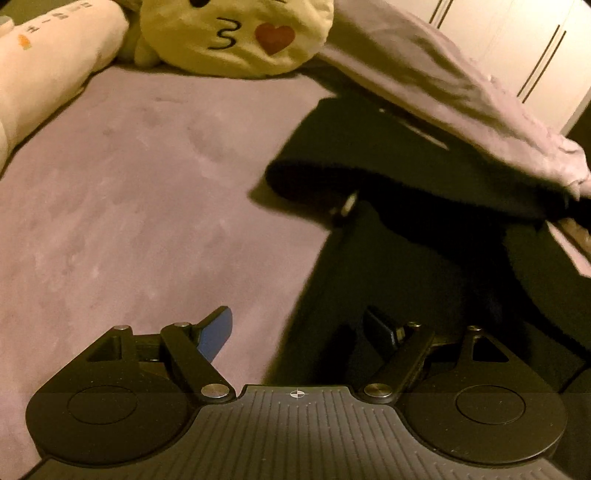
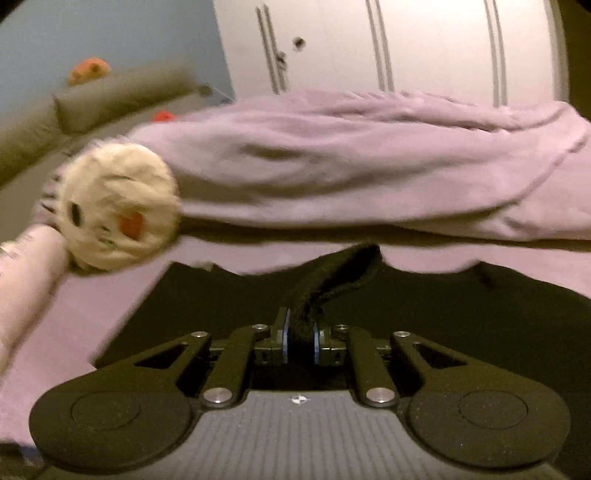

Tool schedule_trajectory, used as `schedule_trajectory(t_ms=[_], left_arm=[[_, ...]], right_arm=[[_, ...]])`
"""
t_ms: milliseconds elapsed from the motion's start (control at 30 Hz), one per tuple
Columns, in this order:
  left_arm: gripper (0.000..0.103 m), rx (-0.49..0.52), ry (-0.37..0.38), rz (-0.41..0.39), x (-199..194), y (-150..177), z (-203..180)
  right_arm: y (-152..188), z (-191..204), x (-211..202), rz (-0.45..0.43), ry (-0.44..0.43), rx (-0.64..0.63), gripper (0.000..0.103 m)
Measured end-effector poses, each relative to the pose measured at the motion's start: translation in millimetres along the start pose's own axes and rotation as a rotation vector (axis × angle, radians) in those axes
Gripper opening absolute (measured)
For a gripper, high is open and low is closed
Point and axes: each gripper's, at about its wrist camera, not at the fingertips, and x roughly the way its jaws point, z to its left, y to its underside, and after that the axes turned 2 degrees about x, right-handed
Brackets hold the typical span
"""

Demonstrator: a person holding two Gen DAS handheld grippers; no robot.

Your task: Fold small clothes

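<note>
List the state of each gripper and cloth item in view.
Left gripper: open, empty, above the garment's edge.
Right gripper: shut on a lifted strip of the black garment.
Blanket: bunched up behind the garment.
Yellow pillow: lying on the bed.

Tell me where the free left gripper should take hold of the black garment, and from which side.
Best bet: the black garment's left edge lying flat on the purple bedspread, just ahead of the open left gripper. Come in low from the bedspread side, one finger sliding under that edge. The right gripper already pinches a thick hem strip, so a second corner would help spread it, though the fabric's outline is dark and blurred.
</note>
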Motion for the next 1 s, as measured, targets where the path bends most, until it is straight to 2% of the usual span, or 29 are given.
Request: schedule_trajectory(t_ms=[100,167,233,367,533,567,600,633,800,933,1000], left_arm=[[0.083,0.019,0.022,-0.029,7,-16,-12],[0.083,0.049,0.010,-0.045,15,-26,-19],[0.083,0.065,0.005,-0.047,26,-38,-25],[0.083,0.056,0.006,-0.017,43,-48,-29],[0.083,0.069,-0.010,0.010,57,-48,-33],[0.083,0.070,-0.013,0.015,59,-48,-32],[0.083,0.070,-0.020,0.020,61,-48,-32],[0.083,0.073,-0.022,0.022,63,-48,-32],[0.083,0.094,-0.058,0.009,63,-53,-35],[0.083,0.093,-0.072,-0.015,58,-58,-38],[0.083,0.090,-0.064,-0.023,56,-61,-40]], right_arm=[[8,-39,7,0.053,0.044,0.116,0.022],[15,-68,13,0.125,0.020,0.256,0.044],[26,-88,14,0.151,-0.031,0.375,0.051],[43,-104,27,0.186,-0.152,0.559,0.051],[54,-96,47,0.175,-0.234,0.660,0.051],[52,-95,51,0.173,-0.243,0.674,0.047],[51,-92,53,0.174,-0.242,0.672,0.037],[49,-89,53,0.172,-0.232,0.650,0.010],[15,-58,25,0.057,-0.114,0.328,0.010],[-2,-51,-5,-0.040,-0.006,0.128,0.010],[-8,-59,-14,-0.063,0.049,0.076,0.010]])
